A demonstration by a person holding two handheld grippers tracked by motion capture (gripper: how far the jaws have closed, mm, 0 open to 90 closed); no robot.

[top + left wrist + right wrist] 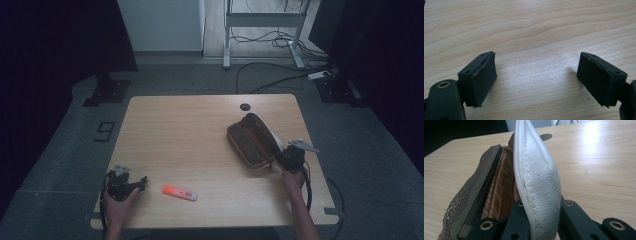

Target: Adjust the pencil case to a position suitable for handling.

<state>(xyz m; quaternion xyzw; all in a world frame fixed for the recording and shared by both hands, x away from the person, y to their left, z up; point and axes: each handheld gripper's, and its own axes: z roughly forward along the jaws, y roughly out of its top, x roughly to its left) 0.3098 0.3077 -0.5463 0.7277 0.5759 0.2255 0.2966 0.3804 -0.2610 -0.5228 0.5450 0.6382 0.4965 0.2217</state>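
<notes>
A brown pencil case (248,141) lies unzipped on the right half of the wooden table (185,130). My right gripper (283,157) sits at the case's near right end. In the right gripper view it (540,210) is shut on the case's white fabric side (536,170), which stands upright between the jaws, with the brown mesh side and zip (474,195) to its left. An orange highlighter (179,193) lies near the front edge. Left of it, my left gripper (136,184) rests low over the table. Its jaws (536,80) stand wide open over bare wood.
A round cable hole (244,106) is in the table's far edge, behind the case. Beyond the table stand a white desk frame (262,22) with loose cables (272,75) on the floor and dark stands at both sides.
</notes>
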